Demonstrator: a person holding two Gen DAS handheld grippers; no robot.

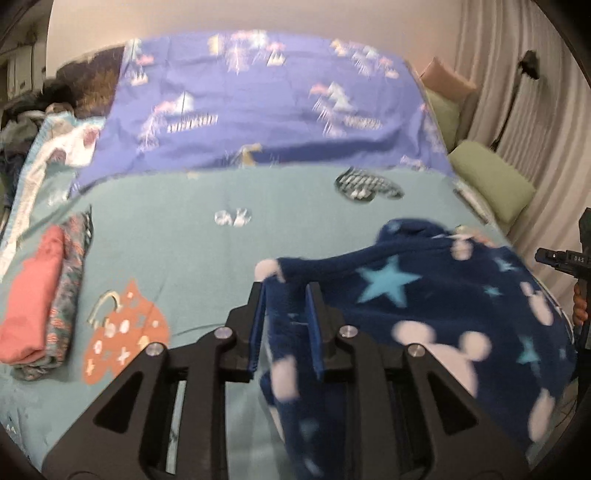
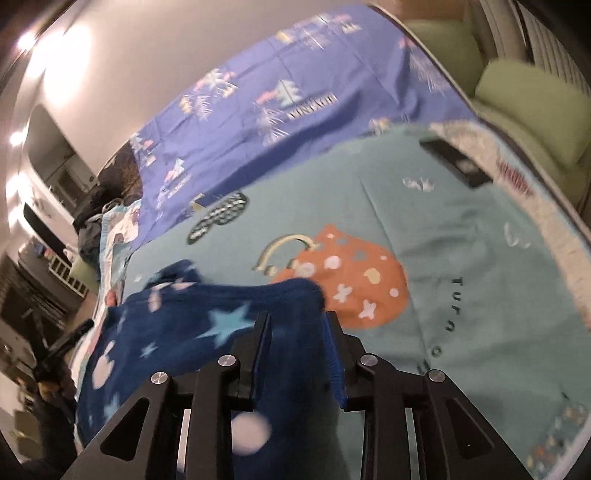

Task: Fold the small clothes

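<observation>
You are holding a fuzzy dark blue piece of clothing [image 1: 436, 306] over the bed. It has light blue stars and pale pink mouse-head shapes all over it. It is bunched and lifted up, and it looks a bit blurry. Most of it hangs on the right side in the left camera, and on the left side in the right camera.

Your left tongs [image 1: 286, 306] are clenched on one edge of the blue clothing, and the cloth fills the gap between the blue pads. Your right tongs [image 2: 297, 328] are clenched on another edge of the same clothing [image 2: 192, 325], which drapes down between the fingers.

Under it is a big teal bed sheet [image 1: 207, 236]. The sheet has an orange cat shape [image 1: 122, 332] with white dots and crosses printed on it, and a dark checked shape [image 1: 365, 182] farther back. Behind the teal sheet lies a purple sheet [image 1: 258, 103] with small tree and mountain pictures.

On the left side of the bed sits a little stack of folded clothes: a pink one [image 1: 35, 302] and a flowery one [image 1: 68, 295] just beside it, touching. They are well apart from the blue clothing.

Green cushions [image 1: 491, 181] sit past the right edge of the bed, near a pale curtain [image 1: 524, 122]. A dark flat thing [image 2: 456, 162] lies on the teal sheet near the cushions. The wall [image 1: 110, 22] behind the bed is plain and light.
</observation>
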